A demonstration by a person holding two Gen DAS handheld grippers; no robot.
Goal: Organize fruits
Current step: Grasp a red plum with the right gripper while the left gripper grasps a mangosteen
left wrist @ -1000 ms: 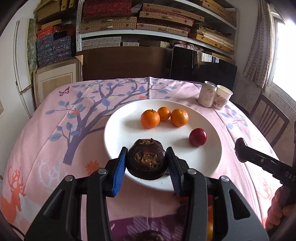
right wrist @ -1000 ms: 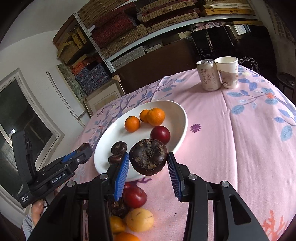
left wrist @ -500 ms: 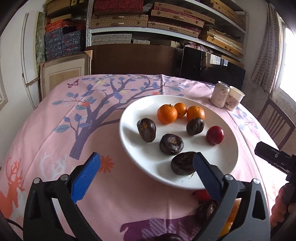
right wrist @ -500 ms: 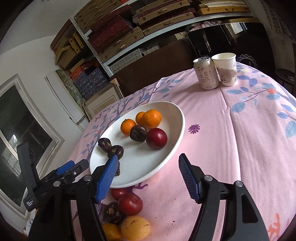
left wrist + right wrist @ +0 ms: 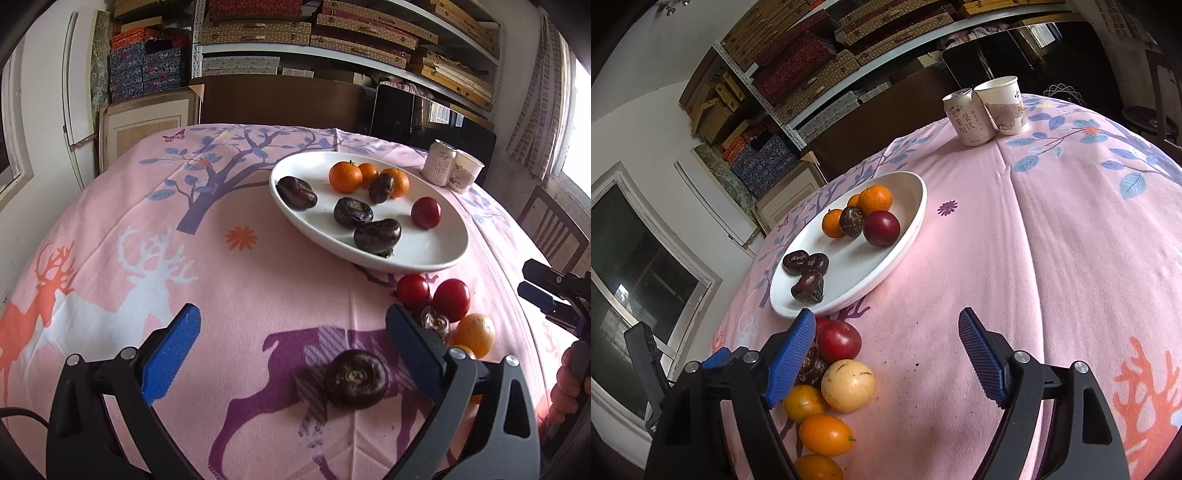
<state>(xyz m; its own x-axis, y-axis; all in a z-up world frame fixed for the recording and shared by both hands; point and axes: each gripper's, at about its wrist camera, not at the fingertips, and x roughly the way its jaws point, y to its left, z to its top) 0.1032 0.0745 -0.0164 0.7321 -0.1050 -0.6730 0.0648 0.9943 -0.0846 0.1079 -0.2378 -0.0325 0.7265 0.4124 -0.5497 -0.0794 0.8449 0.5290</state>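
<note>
Both the left gripper (image 5: pixel 293 338) and the right gripper (image 5: pixel 886 347), its jaws just opening, gape empty, several fruits sit on the white plate (image 5: pixel 436 254), while a loose pile of fruit (image 5: pixel 834 384) waits on the near cloth

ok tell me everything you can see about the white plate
The white plate is a wide, shallow, glossy oval dish, ceramic by its look, lying flat on the pink tablecloth. It holds three oranges, four dark brown fruits and one red fruit. No gripper touches it; more fruit lies on the cloth near its front rim.
</note>
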